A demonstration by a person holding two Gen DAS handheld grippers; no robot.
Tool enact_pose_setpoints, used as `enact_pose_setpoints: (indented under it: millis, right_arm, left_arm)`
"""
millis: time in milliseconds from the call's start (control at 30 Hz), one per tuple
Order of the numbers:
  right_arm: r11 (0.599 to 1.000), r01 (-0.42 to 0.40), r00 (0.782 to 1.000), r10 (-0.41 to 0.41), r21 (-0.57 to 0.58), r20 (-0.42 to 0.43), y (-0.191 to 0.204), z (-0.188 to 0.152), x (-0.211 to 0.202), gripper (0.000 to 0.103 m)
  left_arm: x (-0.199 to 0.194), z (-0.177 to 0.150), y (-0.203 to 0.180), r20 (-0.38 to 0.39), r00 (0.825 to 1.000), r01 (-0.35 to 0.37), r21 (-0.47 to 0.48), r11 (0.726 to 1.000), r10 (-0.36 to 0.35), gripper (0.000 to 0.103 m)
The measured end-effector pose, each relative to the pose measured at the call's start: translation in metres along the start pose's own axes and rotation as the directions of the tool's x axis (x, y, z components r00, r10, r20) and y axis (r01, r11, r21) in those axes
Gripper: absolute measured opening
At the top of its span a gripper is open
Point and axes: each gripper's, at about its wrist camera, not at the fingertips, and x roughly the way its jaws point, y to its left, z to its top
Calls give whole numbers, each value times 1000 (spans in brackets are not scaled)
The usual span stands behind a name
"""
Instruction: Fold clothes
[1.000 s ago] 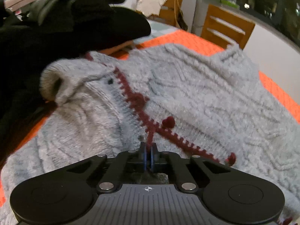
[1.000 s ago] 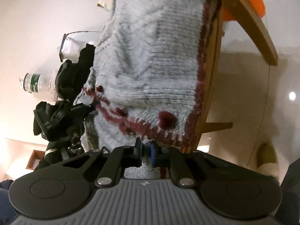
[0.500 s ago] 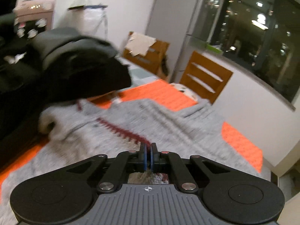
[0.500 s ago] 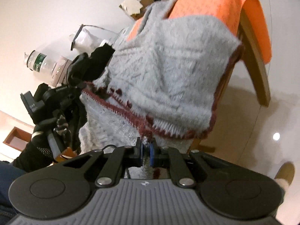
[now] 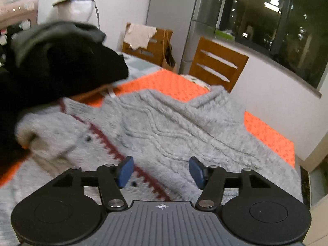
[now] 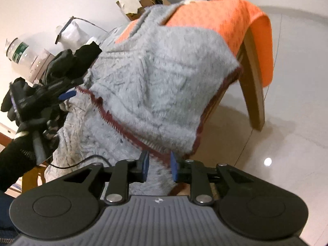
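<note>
A grey cable-knit sweater (image 5: 184, 127) with a dark red trimmed edge lies spread on the orange-covered table (image 5: 268, 133). My left gripper (image 5: 161, 171) hovers just above it, jaws opening wide, nothing pinched; the red trim runs below the left pad. In the right wrist view the sweater (image 6: 155, 86) drapes over the table's near edge. My right gripper (image 6: 159, 165) is at its hanging red-trimmed hem, jaws opening, with the hem loose between the pads. One blue pad of the left gripper (image 6: 66, 96) shows at the sweater's far side, held by a black-sleeved arm.
A pile of black clothes (image 5: 51, 67) sits at the table's left, touching the sweater. A wooden chair (image 5: 217, 69) stands behind the table, another with a pale cloth (image 5: 141, 37) further back. A water bottle (image 6: 18, 51) stands far left. Glossy floor (image 6: 287, 143) lies below the table's wooden edge (image 6: 252, 94).
Both grippers were shut on the red-trimmed edge; now both have parted, the left one wide. The right gripper rose and rolled upright, and the left tipped up a little.
</note>
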Motion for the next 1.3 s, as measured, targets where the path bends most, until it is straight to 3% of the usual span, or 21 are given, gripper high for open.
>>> enact_pose_setpoints:
  millis: [200, 333, 433, 533, 667, 767, 900, 1133, 1300]
  right_arm:
    - [992, -6, 1000, 2, -128, -30, 13, 31, -17, 34]
    - [975, -51, 996, 33, -216, -88, 24, 53, -19, 35]
    - [951, -102, 988, 62, -292, -142, 35, 71, -17, 35]
    - [915, -158, 976, 86, -371, -202, 50, 84, -13, 36]
    - [856, -241, 951, 115, -457, -286, 72, 96, -5, 36]
    - [825, -270, 942, 119, -496, -315, 89, 99, 0, 38]
    - [794, -286, 937, 115, -536, -330, 109, 101, 8, 38]
    - [774, -257, 953, 104, -578, -285, 138, 117, 21, 38]
    - [754, -245, 962, 109, -609, -251, 155, 153, 31, 42]
  left_arm:
    - [-66, -20, 23, 27, 992, -123, -53, 991, 125, 70]
    - [-118, -47, 37, 44, 964, -253, -127, 959, 261, 72]
    - [-153, -68, 47, 34, 925, -365, -191, 911, 377, 72]
    - [-186, -93, 52, 4, 871, -473, -263, 841, 492, 72]
    - [-226, -127, 53, -44, 801, -571, -356, 740, 597, 72]
    - [-248, -148, 52, -73, 770, -607, -392, 691, 634, 72]
    - [-257, -164, 53, -93, 754, -629, -384, 676, 650, 73]
    - [-245, -164, 72, -86, 761, -614, -417, 671, 643, 73]
    - [-241, -152, 74, -66, 759, -599, -461, 655, 648, 73]
